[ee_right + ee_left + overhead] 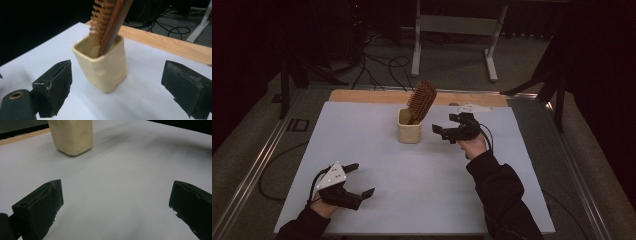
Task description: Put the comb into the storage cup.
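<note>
While the right claw [446,126] hovers spread wide just right of the cream cup [409,127] mid-tabletop, the left claw [360,179] rests released at the near left; its own view shows empty jaws; the right's shows the hairbrush [110,22] standing in the cup, untouched; no writing legible.

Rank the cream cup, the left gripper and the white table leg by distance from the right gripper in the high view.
1. Cream cup, just left of the right gripper.
2. Left gripper, near left edge.
3. White table leg, on the floor beyond the table.
</note>
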